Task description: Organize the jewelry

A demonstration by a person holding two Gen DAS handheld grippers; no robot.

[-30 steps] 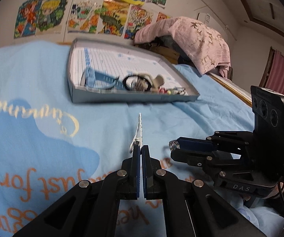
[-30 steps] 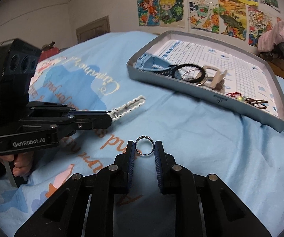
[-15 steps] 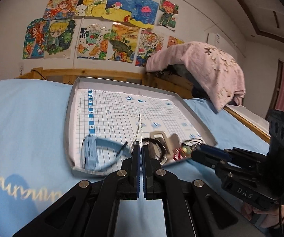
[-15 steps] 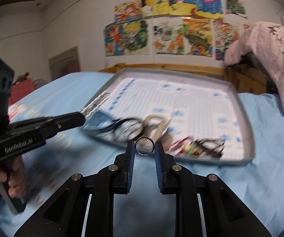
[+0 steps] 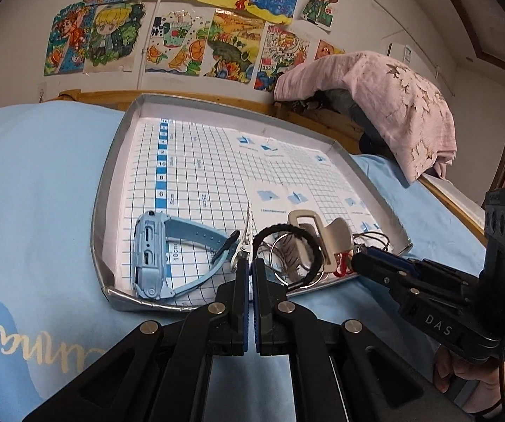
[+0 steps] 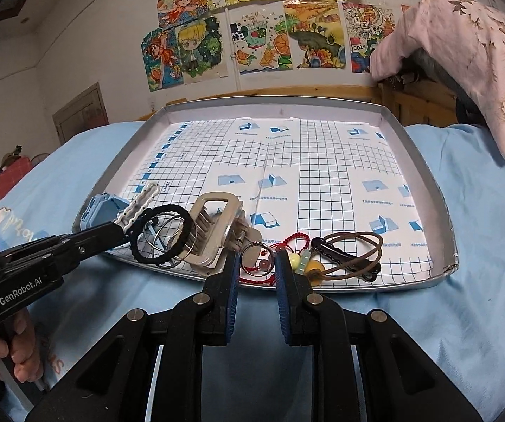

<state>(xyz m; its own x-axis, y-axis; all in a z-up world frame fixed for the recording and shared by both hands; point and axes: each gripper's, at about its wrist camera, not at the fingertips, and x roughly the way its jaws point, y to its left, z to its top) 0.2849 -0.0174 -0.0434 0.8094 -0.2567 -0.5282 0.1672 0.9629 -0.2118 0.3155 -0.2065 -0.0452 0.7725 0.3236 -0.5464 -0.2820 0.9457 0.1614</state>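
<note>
Ring (image 6: pixel 256 258) pinched btwn right tongs (image 6: pixel 254 263), over tray (image 6: pixel 439 190) edge.

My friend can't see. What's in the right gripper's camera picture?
The right gripper holds a small silver ring over the near edge of a gray tray on a blue bedsheet. The left gripper holds a white hair clip beside a black hair tie.
</note>
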